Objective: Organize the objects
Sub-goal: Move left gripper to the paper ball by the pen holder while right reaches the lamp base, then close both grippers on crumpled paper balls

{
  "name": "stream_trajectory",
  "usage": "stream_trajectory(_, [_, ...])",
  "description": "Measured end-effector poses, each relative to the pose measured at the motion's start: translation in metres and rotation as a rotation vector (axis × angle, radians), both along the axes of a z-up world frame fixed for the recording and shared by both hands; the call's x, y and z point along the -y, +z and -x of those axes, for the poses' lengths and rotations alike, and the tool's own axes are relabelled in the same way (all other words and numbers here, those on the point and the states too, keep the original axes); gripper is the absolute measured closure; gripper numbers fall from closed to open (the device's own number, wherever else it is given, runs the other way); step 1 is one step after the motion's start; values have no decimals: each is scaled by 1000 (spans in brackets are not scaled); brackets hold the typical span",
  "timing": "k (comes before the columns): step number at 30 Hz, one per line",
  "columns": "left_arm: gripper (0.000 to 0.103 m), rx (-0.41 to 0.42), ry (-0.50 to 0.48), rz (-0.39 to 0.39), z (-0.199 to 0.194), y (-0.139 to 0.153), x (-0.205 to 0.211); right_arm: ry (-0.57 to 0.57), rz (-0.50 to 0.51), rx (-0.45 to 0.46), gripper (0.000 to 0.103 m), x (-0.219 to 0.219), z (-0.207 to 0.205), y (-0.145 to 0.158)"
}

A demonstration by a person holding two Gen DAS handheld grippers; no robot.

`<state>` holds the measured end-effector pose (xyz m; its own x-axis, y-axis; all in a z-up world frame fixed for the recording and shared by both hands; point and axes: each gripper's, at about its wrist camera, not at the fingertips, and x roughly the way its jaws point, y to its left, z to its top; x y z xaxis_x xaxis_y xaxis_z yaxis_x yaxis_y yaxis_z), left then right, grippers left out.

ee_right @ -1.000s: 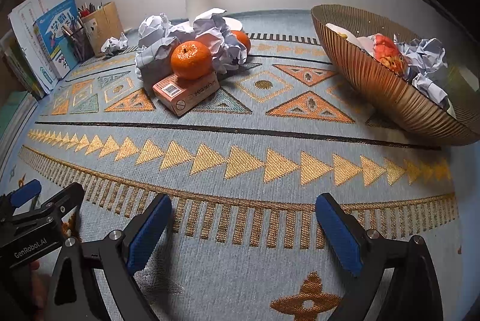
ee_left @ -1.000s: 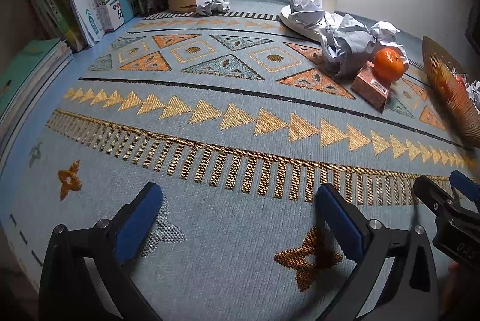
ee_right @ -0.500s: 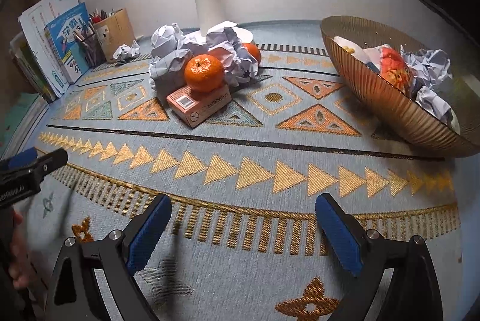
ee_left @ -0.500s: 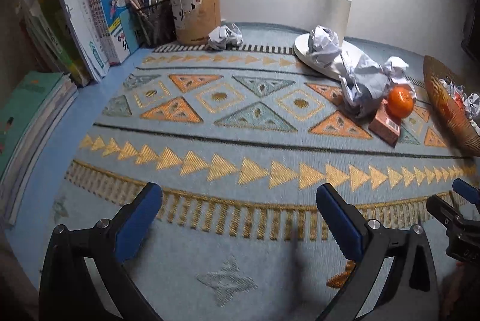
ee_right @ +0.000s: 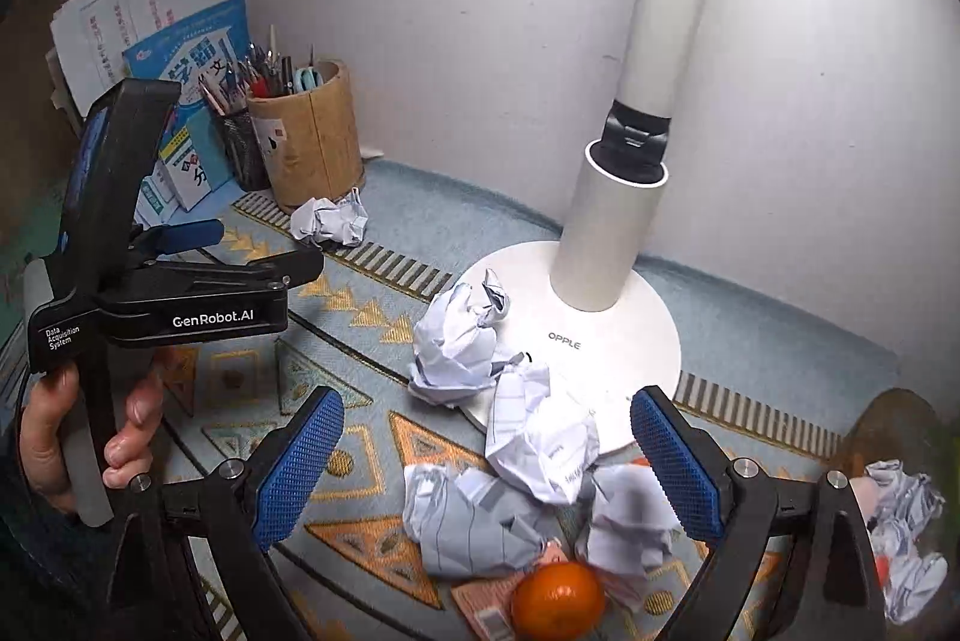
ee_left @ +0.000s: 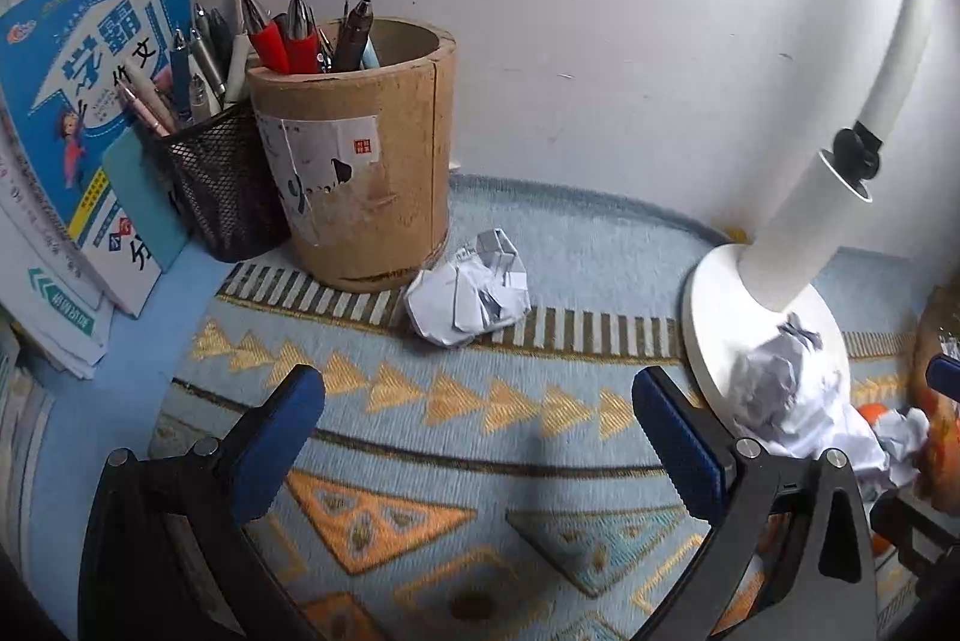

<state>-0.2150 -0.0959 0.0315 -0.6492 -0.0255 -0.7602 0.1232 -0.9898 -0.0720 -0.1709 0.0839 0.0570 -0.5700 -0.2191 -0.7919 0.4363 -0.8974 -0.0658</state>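
Two views logged. Left wrist view: left gripper (ee_left: 477, 422) spread wide, nothing between jaws; lone paper ball (ee_left: 469, 294) at frame centre, straight ahead just above the gap, touching the wooden pen cup (ee_left: 351, 155). No long axis, roughly round.

Right wrist view: right gripper (ee_right: 486, 467) released, empty; crumpled paper pile (ee_right: 528, 455) between fingertips, on lamp base (ee_right: 606, 335) edge; orange (ee_right: 558, 599) at lower centre. Lone ball upper left, nearer left gripper.

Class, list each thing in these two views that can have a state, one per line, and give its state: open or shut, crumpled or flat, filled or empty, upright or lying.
Left hand-held gripper: open, empty.
Right hand-held gripper: open, empty.
Paper ball by the holder: crumpled, lying alone.
Paper pile at the lamp base: crumpled, partly on the base.
Cardboard pen holder: upright, holding pens.
Mesh pen cup: upright, filled.
Orange: whole, resting on a small box.
Lamp: upright.
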Motion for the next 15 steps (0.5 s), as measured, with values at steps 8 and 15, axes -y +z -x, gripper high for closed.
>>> stream_trajectory(8, [13, 14, 34, -83, 39, -30, 6, 35, -106, 54, 29, 38, 38, -36])
stream_trajectory(15, [50, -49, 8, -88, 34, -25, -3, 32, -66, 17, 69, 34, 35, -31])
